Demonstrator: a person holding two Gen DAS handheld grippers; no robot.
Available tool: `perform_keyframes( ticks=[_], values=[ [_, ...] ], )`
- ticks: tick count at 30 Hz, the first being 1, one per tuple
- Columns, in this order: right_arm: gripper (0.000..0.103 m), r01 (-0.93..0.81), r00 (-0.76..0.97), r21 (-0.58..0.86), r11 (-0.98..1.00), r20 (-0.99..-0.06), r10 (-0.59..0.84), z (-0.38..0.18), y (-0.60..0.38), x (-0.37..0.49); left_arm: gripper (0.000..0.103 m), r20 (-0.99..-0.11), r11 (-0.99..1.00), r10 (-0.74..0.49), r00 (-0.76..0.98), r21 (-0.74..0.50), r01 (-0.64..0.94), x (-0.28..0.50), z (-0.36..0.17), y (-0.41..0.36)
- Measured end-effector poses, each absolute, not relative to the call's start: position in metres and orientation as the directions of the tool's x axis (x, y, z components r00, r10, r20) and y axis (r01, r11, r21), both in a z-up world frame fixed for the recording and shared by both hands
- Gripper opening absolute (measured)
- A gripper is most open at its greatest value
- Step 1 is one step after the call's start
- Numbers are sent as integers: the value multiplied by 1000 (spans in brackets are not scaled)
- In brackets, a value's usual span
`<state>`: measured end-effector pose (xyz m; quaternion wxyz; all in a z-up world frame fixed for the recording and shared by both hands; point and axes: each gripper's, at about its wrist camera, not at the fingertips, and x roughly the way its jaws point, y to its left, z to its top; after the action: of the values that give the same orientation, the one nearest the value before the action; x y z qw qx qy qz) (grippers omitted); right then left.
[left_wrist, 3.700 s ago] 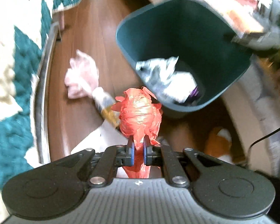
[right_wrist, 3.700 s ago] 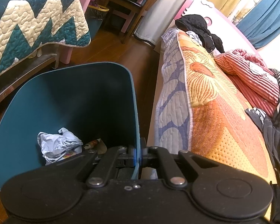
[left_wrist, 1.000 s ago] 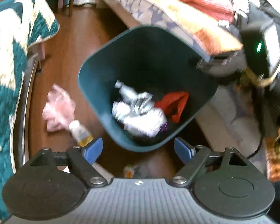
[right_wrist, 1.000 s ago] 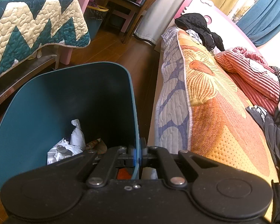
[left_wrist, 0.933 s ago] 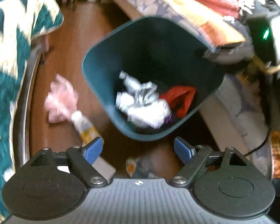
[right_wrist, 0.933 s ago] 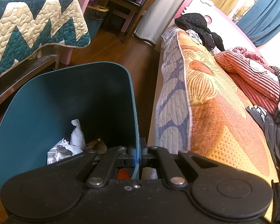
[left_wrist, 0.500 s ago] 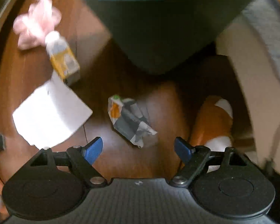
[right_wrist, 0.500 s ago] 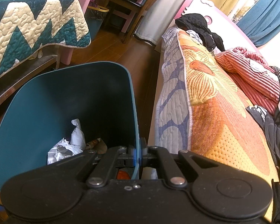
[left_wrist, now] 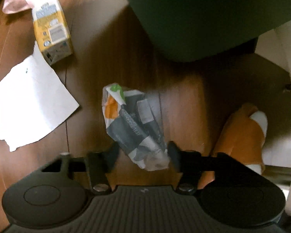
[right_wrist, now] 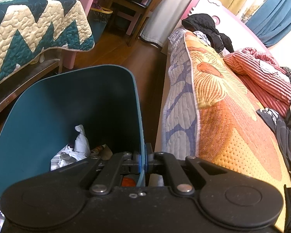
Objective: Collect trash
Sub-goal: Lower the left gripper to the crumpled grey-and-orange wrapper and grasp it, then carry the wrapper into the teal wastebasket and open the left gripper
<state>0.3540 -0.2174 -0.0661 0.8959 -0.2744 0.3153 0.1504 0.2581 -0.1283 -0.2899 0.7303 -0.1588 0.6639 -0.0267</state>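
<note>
1. My left gripper [left_wrist: 143,155] has dropped from above the bin down to the floor [left_wrist: 110,58], and its jaws, wide apart a second ago, are now closing around the crumpled wrapper [left_wrist: 132,125].
2. The wrapper's near end sits between my fingers; the picture is blurred, so I can't yet call it a firm pinch.
3. The wrapper lies mid-floor, just below the bin's [left_wrist: 194,17] base; the white paper [left_wrist: 29,104] and the yellow carton [left_wrist: 51,31] wait toward the floor's left edge.
4. Step in hand: grasping this piece of trash. Next, I judge, finish the squeeze, lift, and carry it over the rim.
5. Left gripper points steeply downward.
6. My right gripper [right_wrist: 143,160] stays clamped on the bin's rim [right_wrist: 137,101], tilting the opening forward, unmoved.
</note>
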Motion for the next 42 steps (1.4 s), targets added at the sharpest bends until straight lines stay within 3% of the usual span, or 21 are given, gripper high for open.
perform_keyframes(
  ticks=[2,5,11,22,33,42],
  values=[
    [4,-442,755,-395,805,-648,97,-66,-218,354,13,-962,953,-253,105,-267,-146,257,-293,-127],
    [4,-442,756,-399,803,-648,95,-66,-218,353,7,-958,956,-263,111,-274,-104,252,-288,-121],
    [4,-442,756,-400,803,-648,94,-66,-217,354,6,-952,959,-263,157,-275,-63,231,-258,-96],
    [4,-435,754,-390,812,-651,91,-65,-217,356,6,-916,947,-321,239,-306,101,171,-135,-58],
    [6,-457,729,-329,826,-671,136,-60,-218,357,6,-762,921,-382,523,-358,152,203,-9,-44],
    [6,-455,731,-330,827,-669,135,-61,-217,357,6,-797,948,-315,516,-291,129,280,-32,-78]
  ],
)
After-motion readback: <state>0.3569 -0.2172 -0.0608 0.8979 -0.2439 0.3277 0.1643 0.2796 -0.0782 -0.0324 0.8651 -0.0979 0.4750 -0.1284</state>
